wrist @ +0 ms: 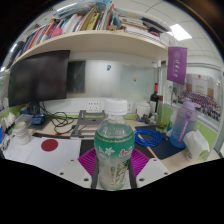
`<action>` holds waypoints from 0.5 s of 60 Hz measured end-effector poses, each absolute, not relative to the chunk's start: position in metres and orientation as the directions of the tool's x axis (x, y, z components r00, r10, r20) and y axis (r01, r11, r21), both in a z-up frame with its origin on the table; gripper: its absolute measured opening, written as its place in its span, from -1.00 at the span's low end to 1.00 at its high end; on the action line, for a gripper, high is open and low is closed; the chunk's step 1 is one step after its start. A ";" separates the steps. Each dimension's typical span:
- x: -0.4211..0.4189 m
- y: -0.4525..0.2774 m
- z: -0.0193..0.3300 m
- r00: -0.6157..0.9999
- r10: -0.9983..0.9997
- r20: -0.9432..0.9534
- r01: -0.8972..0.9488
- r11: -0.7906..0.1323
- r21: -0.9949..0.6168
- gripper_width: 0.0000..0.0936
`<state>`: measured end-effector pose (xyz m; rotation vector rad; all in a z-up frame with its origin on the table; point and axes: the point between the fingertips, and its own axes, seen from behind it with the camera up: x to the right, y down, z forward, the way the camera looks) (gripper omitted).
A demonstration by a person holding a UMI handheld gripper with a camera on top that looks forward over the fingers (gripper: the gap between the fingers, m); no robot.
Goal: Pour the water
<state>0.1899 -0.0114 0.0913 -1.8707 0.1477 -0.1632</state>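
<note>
A clear plastic water bottle (114, 150) with a green and white label and a white cap stands upright between my fingers, filling the space between the purple pads. My gripper (114, 172) is shut on the bottle, with one pad (88, 160) pressed on its left side and the other pad (139, 160) on its right. The bottle's base is hidden below the fingers. A blurred translucent cup (180, 122) shows off to the right beyond the fingers, over the desk.
A white desk (60, 152) lies below with a red round spot (49, 145) on it. A dark monitor (38, 78) stands at the left, a bookshelf (90, 30) above, a blue ring-shaped thing (147, 136) and a white crumpled object (197, 143) at the right.
</note>
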 end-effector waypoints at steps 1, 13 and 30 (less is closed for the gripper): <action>0.193 -0.009 0.089 0.983 -0.180 0.041 -0.015 -0.298 -0.954 -0.06; 0.189 -0.008 0.089 0.984 -0.163 0.074 0.019 -0.312 -0.950 -0.32; 0.135 0.025 0.138 0.920 -0.005 0.391 0.362 -0.367 -0.857 -0.36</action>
